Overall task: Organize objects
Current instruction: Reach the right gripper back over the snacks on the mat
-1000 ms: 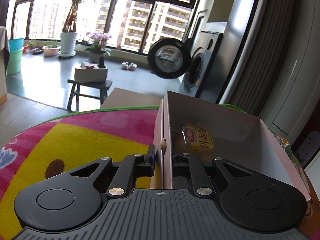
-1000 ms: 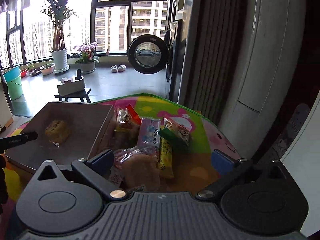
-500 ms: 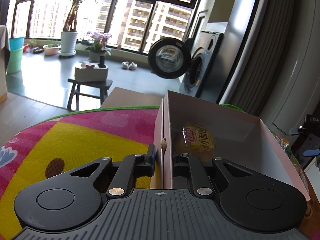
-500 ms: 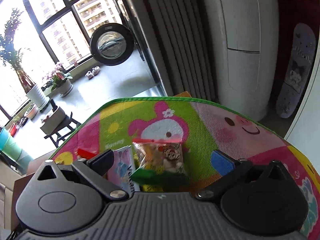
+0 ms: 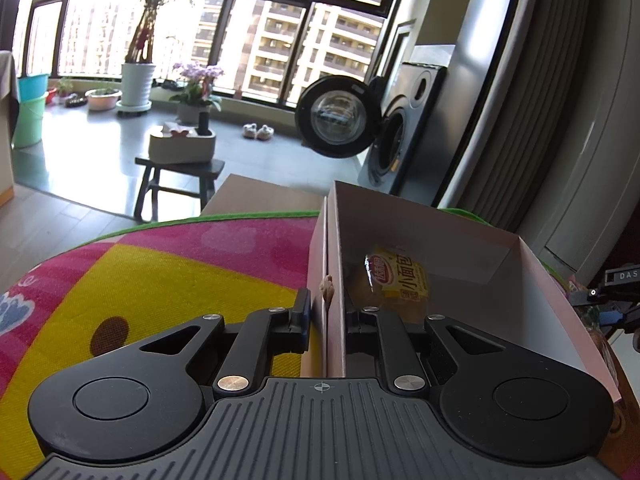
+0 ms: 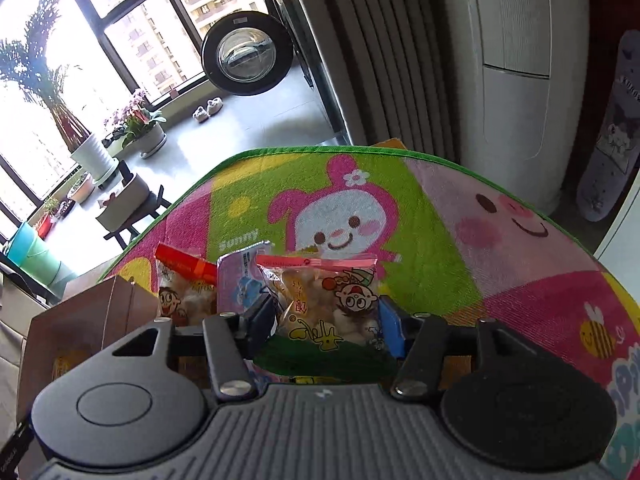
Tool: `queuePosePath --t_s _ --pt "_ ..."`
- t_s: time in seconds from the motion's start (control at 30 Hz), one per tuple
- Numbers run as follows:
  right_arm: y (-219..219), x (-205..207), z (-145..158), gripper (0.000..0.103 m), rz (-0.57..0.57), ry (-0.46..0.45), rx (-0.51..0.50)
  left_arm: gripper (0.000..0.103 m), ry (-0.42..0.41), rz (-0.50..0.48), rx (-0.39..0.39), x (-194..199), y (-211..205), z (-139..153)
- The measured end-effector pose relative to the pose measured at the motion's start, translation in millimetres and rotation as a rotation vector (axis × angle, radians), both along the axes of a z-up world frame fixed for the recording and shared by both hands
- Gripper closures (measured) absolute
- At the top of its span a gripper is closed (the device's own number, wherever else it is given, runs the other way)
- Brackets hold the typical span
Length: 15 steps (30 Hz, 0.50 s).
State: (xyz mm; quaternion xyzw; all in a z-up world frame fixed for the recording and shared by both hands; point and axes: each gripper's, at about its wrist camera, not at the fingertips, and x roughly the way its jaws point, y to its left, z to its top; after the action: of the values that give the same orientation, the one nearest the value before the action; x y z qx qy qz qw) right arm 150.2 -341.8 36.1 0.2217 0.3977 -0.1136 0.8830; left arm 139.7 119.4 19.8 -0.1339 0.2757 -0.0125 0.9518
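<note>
On the cartoon mat (image 5: 140,264), left wrist view: left gripper (image 5: 327,316) is clamped on the near wall of the cardboard box (image 5: 472,264), one finger outside, one inside. Yellow bread packet (image 5: 400,280) lies inside the box, just beyond the gripper. Right wrist view: right gripper (image 6: 326,320) is part open, fingers either side of a clear snack bag (image 6: 324,304), contact unclear. Red-topped bag (image 6: 186,292) and purple packet (image 6: 240,280) sit left of it, beside the box.
</note>
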Motion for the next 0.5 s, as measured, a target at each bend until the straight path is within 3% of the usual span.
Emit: queuePosePath --t_s 0.13,0.3,0.5 --pt "4.8 -47.0 16.8 0.048 0.024 -0.031 0.038 0.087 0.001 -0.001 -0.008 -0.3 1.5 0.7" --pt "46.3 -116.8 36.3 0.048 0.138 -0.022 -0.055 0.087 0.002 -0.001 -0.008 -0.1 1.5 0.9" --pt "112.8 -168.4 10.4 0.048 0.301 0.064 -0.101 0.087 0.001 -0.002 -0.008 0.0 1.7 0.9"
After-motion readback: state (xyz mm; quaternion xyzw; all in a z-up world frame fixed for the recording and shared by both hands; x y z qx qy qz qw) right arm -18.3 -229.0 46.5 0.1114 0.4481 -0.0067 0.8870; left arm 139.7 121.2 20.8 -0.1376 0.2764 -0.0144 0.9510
